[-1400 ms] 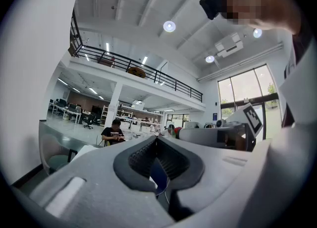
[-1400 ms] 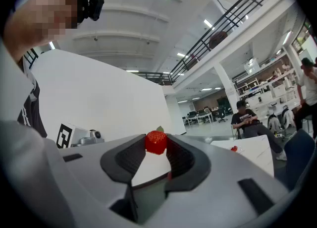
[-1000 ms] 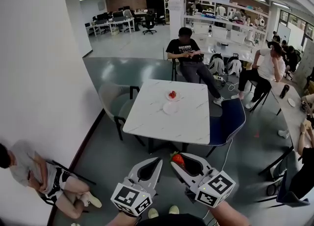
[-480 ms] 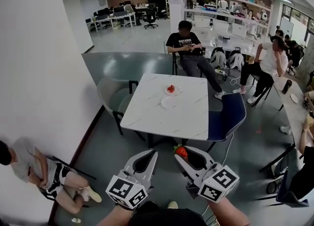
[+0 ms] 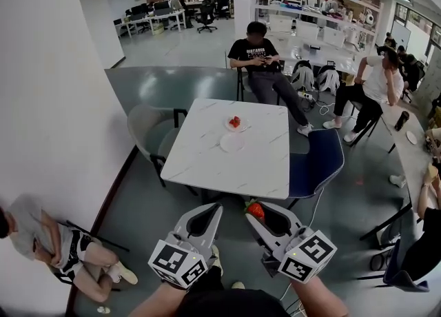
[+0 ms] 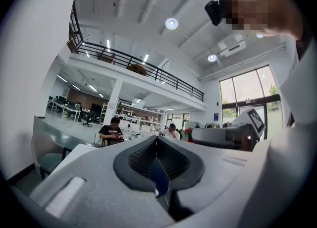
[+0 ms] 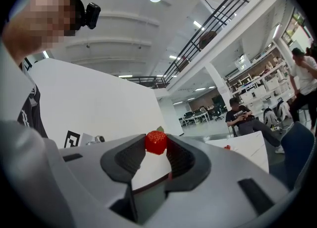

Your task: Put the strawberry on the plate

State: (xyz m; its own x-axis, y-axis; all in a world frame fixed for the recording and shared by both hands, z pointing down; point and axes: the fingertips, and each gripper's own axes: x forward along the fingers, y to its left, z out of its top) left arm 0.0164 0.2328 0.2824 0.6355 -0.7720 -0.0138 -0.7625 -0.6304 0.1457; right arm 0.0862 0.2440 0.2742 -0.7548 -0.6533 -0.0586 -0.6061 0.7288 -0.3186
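Observation:
My right gripper [image 5: 254,211] is shut on a red strawberry [image 5: 255,209] with a green top, held at the jaw tips low in the head view, well short of the table. In the right gripper view the strawberry [image 7: 156,142] sits pinched between the two dark pads [image 7: 130,160]. My left gripper [image 5: 215,208] hangs beside it, shut with nothing in it; its jaws meet in the left gripper view [image 6: 156,138]. On the white table [image 5: 207,164] lie an empty white plate [image 5: 232,143] and, just behind it, a small plate [image 5: 228,127] holding another strawberry [image 5: 235,122].
A blue chair [image 5: 318,160] stands at the table's right side and a grey chair [image 5: 145,126] at its left. One person sits behind the table [image 5: 258,57], another on the floor at the white wall [image 5: 48,240]. More people and desks fill the right.
The table has drifted slightly up and left in the head view. Both grippers keep their pose low in the view, the right one still holding the strawberry.

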